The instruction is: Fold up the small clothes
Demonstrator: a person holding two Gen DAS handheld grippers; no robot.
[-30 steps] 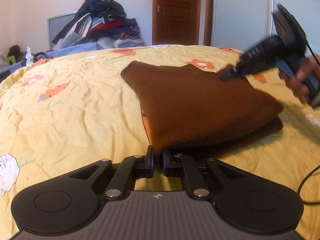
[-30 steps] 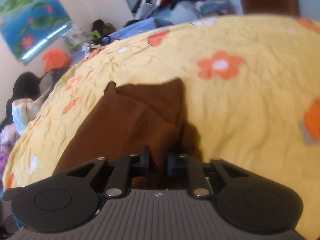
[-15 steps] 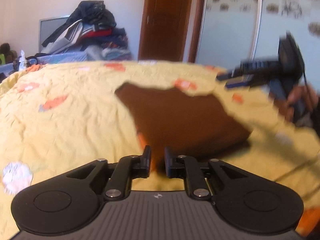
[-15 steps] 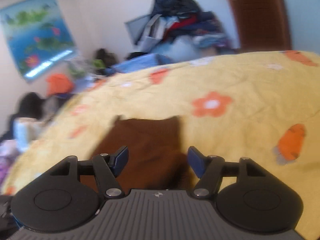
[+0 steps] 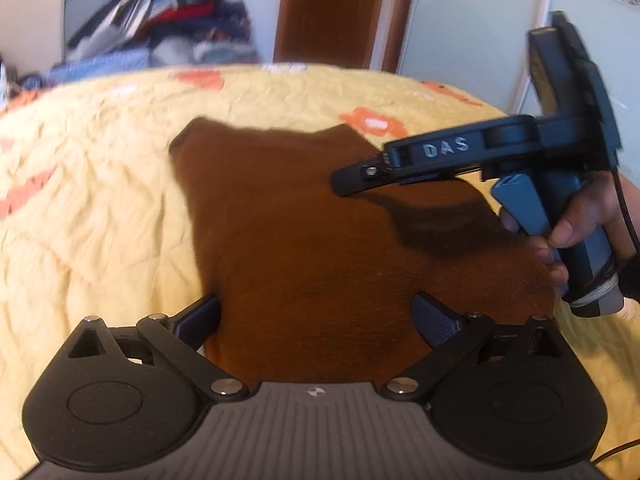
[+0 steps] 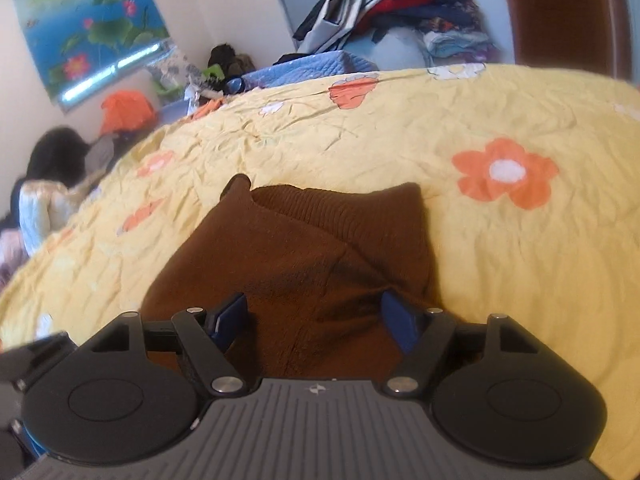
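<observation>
Both my claws, left (image 5: pixel 316 316) and right (image 6: pixel 314 320), gaped wide and empty over the folded sweater (image 5: pixel 320 240) on the bed (image 5: pixel 100 200), its long axis running near-to-far, the left claw nearer its near edge.

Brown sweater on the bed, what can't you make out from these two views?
- Brown sweater, left wrist view: near edge hidden by the left tongs; weave blurred.
- Right wrist view: near part hidden by the right tongs.
- Number of folded layers: cannot tell.
</observation>
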